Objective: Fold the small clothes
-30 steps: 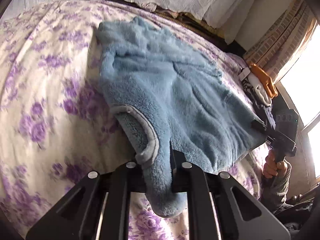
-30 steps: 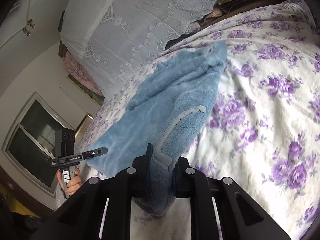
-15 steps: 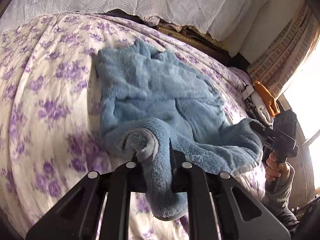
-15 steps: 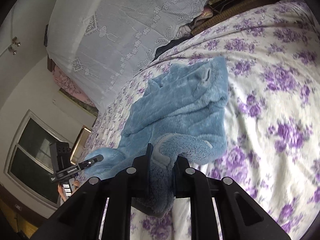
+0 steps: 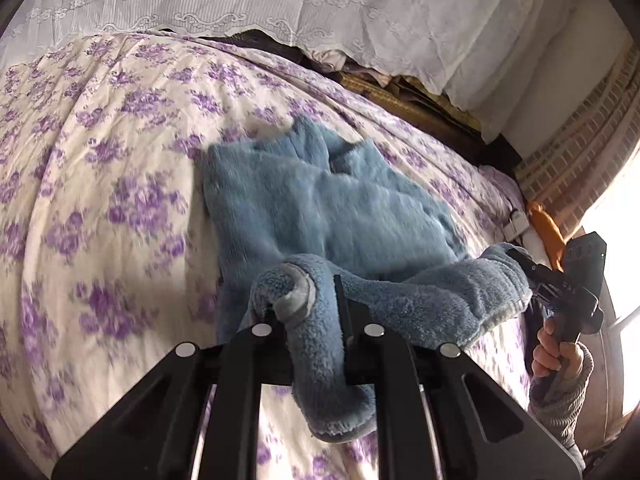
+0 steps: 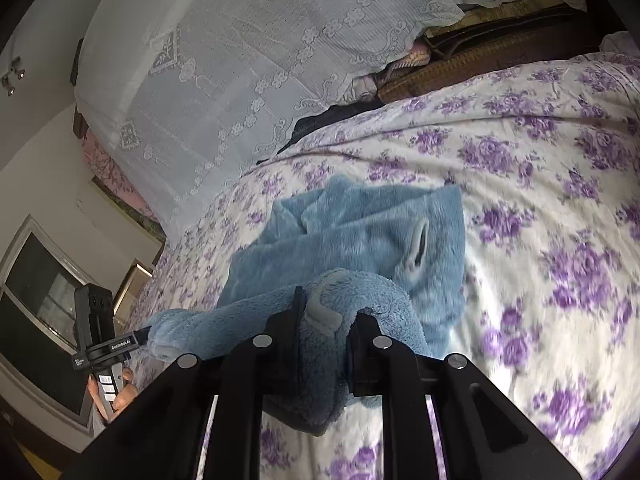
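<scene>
A fluffy light-blue garment (image 5: pixel 340 216) with grey trim lies on the purple-flowered bedspread (image 5: pixel 100 160); its far part rests flat while its near hem is raised off the bed. In the left wrist view my left gripper (image 5: pixel 316 320) is shut on one corner of that hem, with fleece hanging below the fingers. My right gripper (image 5: pixel 520 264) holds the other corner at the right, with a hand (image 5: pixel 556 360) on its grip. In the right wrist view the right gripper (image 6: pixel 324 320) is shut on the blue garment (image 6: pixel 360 232), and the left gripper (image 6: pixel 144 332) pinches the hem at the left.
A white lace cover (image 5: pixel 280 4) drapes over something at the far end of the bed. Dark cloth and woven things (image 6: pixel 460 64) fill the gap below it. An orange item (image 5: pixel 546 232) lies at the bed's right edge by a bright window. A dark window (image 6: pixel 36 312) is at the left.
Both grippers have risen and carried the near hem toward the far end of the garment. The hem now doubles over the flat part, which looks shorter.
</scene>
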Demonstrator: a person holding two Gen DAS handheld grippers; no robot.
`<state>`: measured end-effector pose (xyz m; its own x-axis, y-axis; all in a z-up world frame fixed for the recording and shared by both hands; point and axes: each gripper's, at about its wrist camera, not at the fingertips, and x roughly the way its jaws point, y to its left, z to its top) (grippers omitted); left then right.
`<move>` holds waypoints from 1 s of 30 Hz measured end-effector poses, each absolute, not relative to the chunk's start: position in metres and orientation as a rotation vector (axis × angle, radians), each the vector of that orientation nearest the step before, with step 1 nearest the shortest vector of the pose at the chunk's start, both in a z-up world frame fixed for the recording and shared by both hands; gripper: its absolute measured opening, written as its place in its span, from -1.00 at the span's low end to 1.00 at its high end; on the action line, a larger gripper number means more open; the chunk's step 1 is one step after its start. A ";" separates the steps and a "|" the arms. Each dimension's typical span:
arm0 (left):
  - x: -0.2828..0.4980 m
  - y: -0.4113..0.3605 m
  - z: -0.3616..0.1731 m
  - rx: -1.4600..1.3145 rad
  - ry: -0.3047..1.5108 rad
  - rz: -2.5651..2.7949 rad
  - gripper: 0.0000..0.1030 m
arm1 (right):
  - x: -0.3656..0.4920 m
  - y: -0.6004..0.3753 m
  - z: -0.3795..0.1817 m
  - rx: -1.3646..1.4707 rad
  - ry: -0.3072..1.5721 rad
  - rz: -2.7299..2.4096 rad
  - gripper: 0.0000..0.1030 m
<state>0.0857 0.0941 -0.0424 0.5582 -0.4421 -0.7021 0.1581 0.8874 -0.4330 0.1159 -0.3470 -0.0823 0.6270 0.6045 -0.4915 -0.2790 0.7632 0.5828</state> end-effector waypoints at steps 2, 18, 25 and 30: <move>0.094 0.097 -0.038 -0.344 0.910 -0.352 -0.77 | 0.128 -0.348 -0.080 0.503 0.729 0.525 -0.66; 0.186 0.101 -0.049 -0.382 0.947 -0.277 -0.76 | 0.228 -0.347 -0.094 0.593 0.768 0.472 -0.65; 0.219 0.110 -0.092 -0.439 0.983 -0.289 -0.65 | 0.261 -0.348 -0.141 0.634 0.823 0.458 -0.66; 0.221 0.130 -0.099 -0.565 0.965 -0.383 -0.54 | 0.265 -0.357 -0.149 0.727 0.811 0.541 -0.31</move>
